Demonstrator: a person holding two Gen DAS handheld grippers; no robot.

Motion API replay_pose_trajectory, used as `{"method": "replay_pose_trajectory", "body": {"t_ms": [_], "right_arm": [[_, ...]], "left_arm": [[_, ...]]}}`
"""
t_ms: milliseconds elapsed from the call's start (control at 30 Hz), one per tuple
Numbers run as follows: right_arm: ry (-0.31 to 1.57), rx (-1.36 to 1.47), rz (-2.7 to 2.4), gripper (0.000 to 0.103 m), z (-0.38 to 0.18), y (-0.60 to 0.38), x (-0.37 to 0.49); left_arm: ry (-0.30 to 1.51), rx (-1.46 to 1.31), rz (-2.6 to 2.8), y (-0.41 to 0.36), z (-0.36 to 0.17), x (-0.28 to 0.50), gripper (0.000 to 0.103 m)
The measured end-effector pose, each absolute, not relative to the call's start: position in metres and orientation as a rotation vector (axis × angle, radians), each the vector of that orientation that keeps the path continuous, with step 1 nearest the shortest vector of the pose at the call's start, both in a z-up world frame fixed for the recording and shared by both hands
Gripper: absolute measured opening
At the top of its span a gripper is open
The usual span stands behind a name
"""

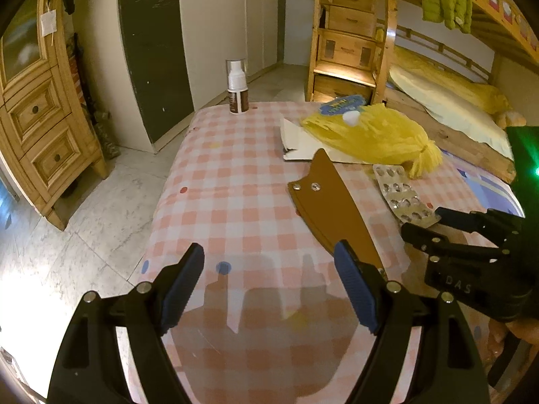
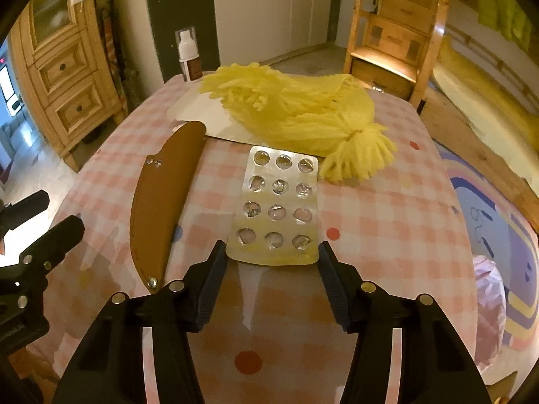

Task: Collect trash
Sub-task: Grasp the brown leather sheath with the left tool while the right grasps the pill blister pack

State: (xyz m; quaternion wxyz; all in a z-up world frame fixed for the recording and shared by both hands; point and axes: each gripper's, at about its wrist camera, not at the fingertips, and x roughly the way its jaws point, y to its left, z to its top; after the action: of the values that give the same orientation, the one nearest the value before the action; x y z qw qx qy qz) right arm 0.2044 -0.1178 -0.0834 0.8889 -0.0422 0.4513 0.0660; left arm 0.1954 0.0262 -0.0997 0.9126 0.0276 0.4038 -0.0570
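Silver blister pack [image 2: 277,206], pockets crushed, between spread right tongs [image 2: 272,257].

Bare checked cloth [image 1: 235,202] is lying open ahead of the left gripper [image 1: 269,289], whose jaws are standing wide. A brown sheath [image 1: 333,208] is slanting across its right side, touching the right finger. Beyond it, the blister pack [image 2: 278,202] is sitting between the right gripper's [image 2: 271,279] spread fingertips. Yellow yarn [image 2: 303,114] and white paper [image 1: 296,141] are crowding the far side; a bottle [image 1: 237,87] is standing at the far edge.
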Motion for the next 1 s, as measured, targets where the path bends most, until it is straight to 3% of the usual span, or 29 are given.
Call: {"method": "replay_pose_trajectory", "body": {"t_ms": [133, 500, 1000], "right_arm": [[0.884, -0.094, 0.157, 0.055, -0.073, -0.125, 0.186], [0.815, -0.091, 0.112, 0.055, -0.06, -0.155, 0.168], [0.798, -0.036, 0.077, 0.055, -0.055, -0.184, 0.164]], "left_arm": [[0.848, 0.06, -0.132, 0.019, -0.104, 0.194, 0.086], [0.922, 0.03, -0.147, -0.016, -0.117, 0.22, 0.087], [0.935, 0.046, -0.037, -0.042, -0.129, 0.261, 0.07]]}}
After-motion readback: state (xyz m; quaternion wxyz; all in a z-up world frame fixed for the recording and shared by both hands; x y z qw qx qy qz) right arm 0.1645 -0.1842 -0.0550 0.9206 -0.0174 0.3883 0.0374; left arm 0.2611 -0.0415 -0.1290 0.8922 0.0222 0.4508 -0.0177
